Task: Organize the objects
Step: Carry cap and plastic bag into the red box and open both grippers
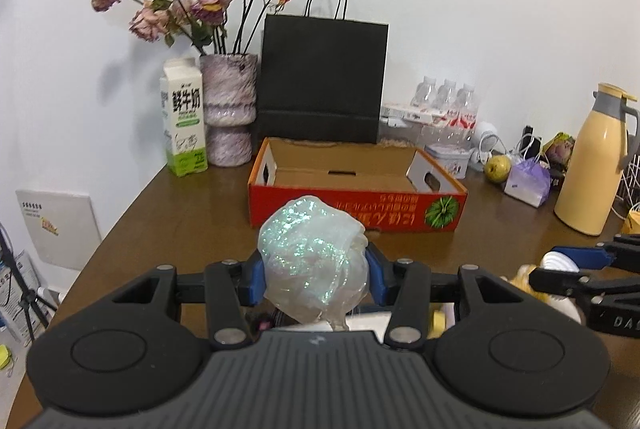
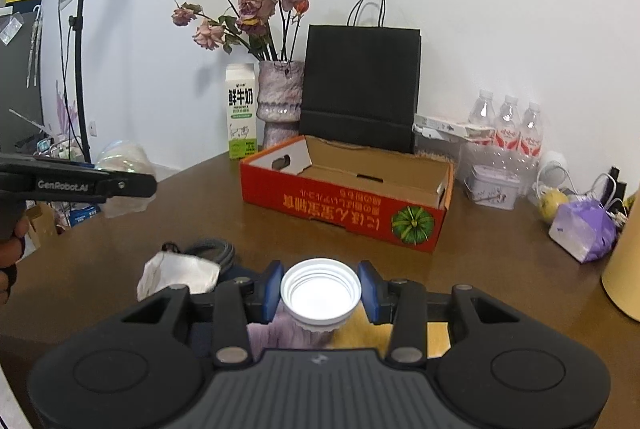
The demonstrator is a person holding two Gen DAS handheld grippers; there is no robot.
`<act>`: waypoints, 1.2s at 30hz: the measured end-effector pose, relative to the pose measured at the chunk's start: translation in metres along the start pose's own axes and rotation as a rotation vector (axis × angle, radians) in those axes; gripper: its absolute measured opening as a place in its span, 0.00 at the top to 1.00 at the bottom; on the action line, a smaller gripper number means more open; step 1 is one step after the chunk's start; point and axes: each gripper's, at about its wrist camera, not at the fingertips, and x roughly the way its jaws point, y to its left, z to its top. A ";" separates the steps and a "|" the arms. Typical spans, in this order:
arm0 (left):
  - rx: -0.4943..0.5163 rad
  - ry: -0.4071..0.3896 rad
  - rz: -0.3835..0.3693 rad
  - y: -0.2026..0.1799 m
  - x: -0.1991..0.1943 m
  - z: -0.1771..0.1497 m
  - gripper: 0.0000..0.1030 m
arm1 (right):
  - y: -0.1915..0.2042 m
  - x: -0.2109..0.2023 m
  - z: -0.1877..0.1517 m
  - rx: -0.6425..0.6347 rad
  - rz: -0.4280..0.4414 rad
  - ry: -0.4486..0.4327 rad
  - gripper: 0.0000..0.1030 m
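Observation:
My left gripper (image 1: 314, 263) is shut on a crumpled, glittery clear plastic wrap (image 1: 312, 261), held above the brown table in front of an open red cardboard box (image 1: 356, 209). My right gripper (image 2: 320, 289) is shut on a white ribbed bottle cap (image 2: 320, 293), held above a purple furry item (image 2: 288, 337). The red box (image 2: 344, 205) lies ahead of it and looks empty. The right gripper also shows at the right edge of the left wrist view (image 1: 580, 265). The left gripper shows at the left of the right wrist view (image 2: 120, 185).
Behind the box stand a milk carton (image 1: 184, 121), a vase of dried roses (image 1: 230, 109) and a black paper bag (image 1: 320, 81). Water bottles (image 2: 508, 129), a tin (image 2: 492, 185), a pear (image 1: 497, 167), a purple pack (image 2: 584, 229) and a yellow jug (image 1: 596, 157) are at the right. A white cloth (image 2: 176, 273) lies near the front.

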 end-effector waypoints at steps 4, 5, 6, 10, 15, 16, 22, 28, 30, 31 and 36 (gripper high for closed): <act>-0.001 -0.015 -0.009 -0.003 0.013 0.017 0.53 | -0.003 0.014 0.015 0.000 0.003 -0.002 0.62; -0.003 -0.017 -0.012 -0.004 0.016 0.021 0.53 | -0.004 0.018 0.019 0.001 0.003 -0.003 0.62; -0.005 -0.016 -0.014 -0.004 0.021 0.025 0.53 | -0.005 0.022 0.023 0.002 0.002 -0.004 0.62; -0.025 -0.014 -0.025 -0.004 0.037 0.041 0.53 | -0.009 0.041 0.039 0.022 0.005 0.004 0.62; -0.055 -0.043 -0.037 -0.003 0.054 0.059 0.53 | -0.015 0.065 0.056 0.043 -0.004 0.006 0.62; -0.059 -0.049 -0.038 -0.003 0.058 0.063 0.53 | -0.016 0.070 0.059 0.048 -0.003 0.007 0.62; -0.073 -0.051 -0.028 -0.003 0.088 0.087 0.53 | -0.024 0.104 0.080 0.074 -0.005 0.021 0.62; -0.078 -0.050 -0.012 -0.001 0.117 0.100 0.53 | -0.030 0.139 0.096 0.096 -0.014 0.042 0.62; -0.073 -0.048 -0.001 -0.001 0.127 0.104 0.53 | -0.032 0.151 0.099 0.103 -0.019 0.048 0.62; -0.073 -0.043 0.003 -0.001 0.133 0.106 0.53 | -0.033 0.156 0.101 0.107 -0.020 0.050 0.62; -0.068 -0.019 0.021 -0.002 0.165 0.115 0.53 | -0.039 0.182 0.110 0.111 -0.037 0.062 0.62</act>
